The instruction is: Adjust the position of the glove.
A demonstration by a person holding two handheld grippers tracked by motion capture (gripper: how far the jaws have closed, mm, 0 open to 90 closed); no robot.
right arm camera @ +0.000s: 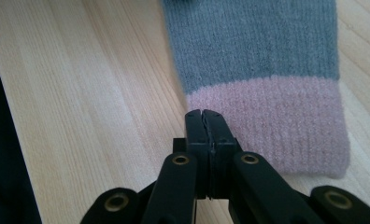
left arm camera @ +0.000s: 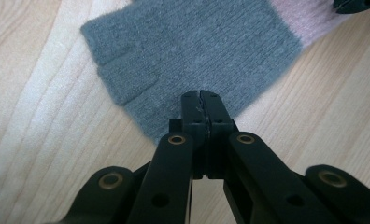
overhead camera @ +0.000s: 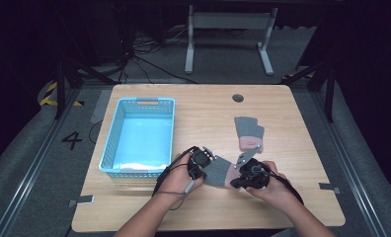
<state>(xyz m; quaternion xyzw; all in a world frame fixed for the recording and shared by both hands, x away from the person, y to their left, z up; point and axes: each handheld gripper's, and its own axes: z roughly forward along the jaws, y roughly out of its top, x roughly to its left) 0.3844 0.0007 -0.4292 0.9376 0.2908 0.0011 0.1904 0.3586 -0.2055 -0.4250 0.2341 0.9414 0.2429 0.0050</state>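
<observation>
Farthest left on the tabletop [overhead camera: 282,106] stands one light blue plastic basket [overhead camera: 115,133], just beside my left hand.

Next comes my left hand-held gripper [overhead camera: 209,159]. In the left gripper view its jaws are pressed fully together, tips meeting, and they sit over the edge of the grey fingerless glove [left arm camera: 197,51] at its finger end. Whether a pinch of knit is caught between the tips I cannot tell; the jaws themselves cover that spot.

The glove lies flat on the wood between my two hands, grey finger end toward the left hand-held gripper, pink cuff [right arm camera: 272,121] toward the right one.

My right hand-held gripper [overhead camera: 237,170] is likewise closed tight. In the right gripper view its tips rest at the near corner of the pink cuff, at the cuff's side edge; I cannot tell whether any fabric is nipped.

Beyond the right hand-held gripper, farther from me, lies a second grey glove [overhead camera: 248,131] with a pink cuff, near the first.

The count: two gloves, one basket, two hand-held grippers.
</observation>
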